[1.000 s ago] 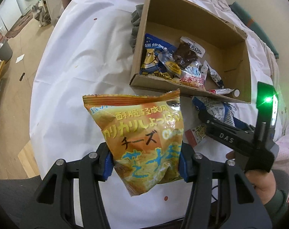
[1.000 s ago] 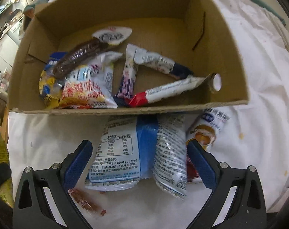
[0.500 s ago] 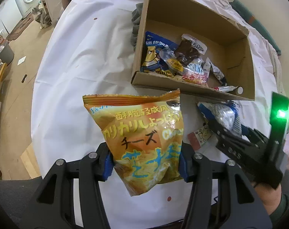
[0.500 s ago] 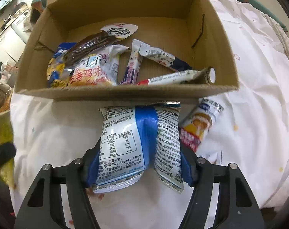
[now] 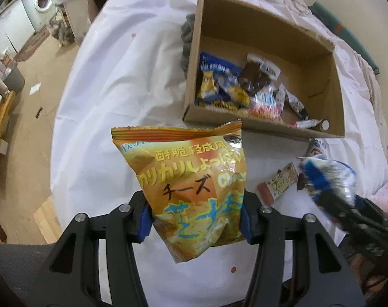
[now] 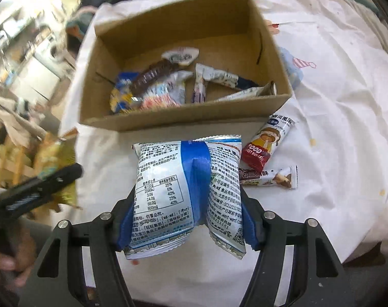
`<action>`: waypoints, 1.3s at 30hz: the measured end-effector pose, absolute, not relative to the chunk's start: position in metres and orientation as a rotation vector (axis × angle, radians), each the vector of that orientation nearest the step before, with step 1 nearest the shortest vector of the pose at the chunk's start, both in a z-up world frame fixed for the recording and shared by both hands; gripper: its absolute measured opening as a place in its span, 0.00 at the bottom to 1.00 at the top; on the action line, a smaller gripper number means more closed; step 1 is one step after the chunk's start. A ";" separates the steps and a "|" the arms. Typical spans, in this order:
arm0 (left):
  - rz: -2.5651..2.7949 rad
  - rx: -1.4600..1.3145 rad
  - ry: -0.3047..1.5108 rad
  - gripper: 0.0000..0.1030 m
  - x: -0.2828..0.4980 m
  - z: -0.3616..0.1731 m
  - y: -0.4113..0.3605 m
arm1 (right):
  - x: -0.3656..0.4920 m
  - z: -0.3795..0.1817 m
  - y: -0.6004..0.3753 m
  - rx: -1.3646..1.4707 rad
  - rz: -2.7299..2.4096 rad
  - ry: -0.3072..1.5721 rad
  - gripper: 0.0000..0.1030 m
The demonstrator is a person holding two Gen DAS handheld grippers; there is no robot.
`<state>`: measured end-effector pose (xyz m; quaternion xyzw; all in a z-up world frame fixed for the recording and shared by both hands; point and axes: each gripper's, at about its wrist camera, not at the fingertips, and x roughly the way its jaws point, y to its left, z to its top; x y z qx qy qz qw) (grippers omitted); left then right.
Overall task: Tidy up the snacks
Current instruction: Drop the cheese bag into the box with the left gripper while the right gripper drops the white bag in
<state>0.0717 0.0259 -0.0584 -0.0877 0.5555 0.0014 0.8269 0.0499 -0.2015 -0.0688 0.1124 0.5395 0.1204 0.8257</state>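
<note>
Mid-carry: my left gripper (image 5: 195,223) clamped the orange crinkly cheese-snack bag (image 5: 191,186); my right gripper (image 6: 186,225), jaws just closed, pinched the blue-and-white foil packet (image 6: 186,194), seemingly lifted. Next, I judged: over the brown cardboard box (image 6: 168,122), release.

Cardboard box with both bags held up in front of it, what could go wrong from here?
1. The cardboard box is crowded along its left side; the puffy orange cheese snack bag in the left gripper may land on top and slide out.
2. The right gripper pinches the folded blue and white snack bag near its bottom edge, so it could slip.
3. Two small bars, the red and white rice cake bar and the brown nut bar, could get forgotten on the white cloth.
</note>
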 end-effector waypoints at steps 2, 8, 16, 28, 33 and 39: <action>-0.008 -0.183 1.147 0.48 0.072 -0.048 0.027 | 0.048 -0.053 -0.206 0.248 0.268 1.108 0.67; -0.046 -0.192 1.019 0.48 0.082 -0.009 0.027 | 0.063 -0.016 -0.217 0.257 0.283 0.992 0.67; -0.082 -0.158 1.033 0.48 0.121 0.005 0.017 | 0.103 0.001 -0.221 0.224 0.262 0.946 0.67; -0.132 -0.043 0.982 0.49 0.183 0.015 -0.025 | 0.165 -0.011 -0.239 0.288 0.247 0.904 0.67; -0.096 -0.045 1.007 0.49 0.199 -0.016 -0.021 | 0.174 -0.027 -0.243 0.312 0.260 0.913 0.67; -0.083 -0.026 1.027 0.49 0.200 -0.037 -0.021 | 0.178 -0.038 -0.238 0.274 0.231 0.925 0.67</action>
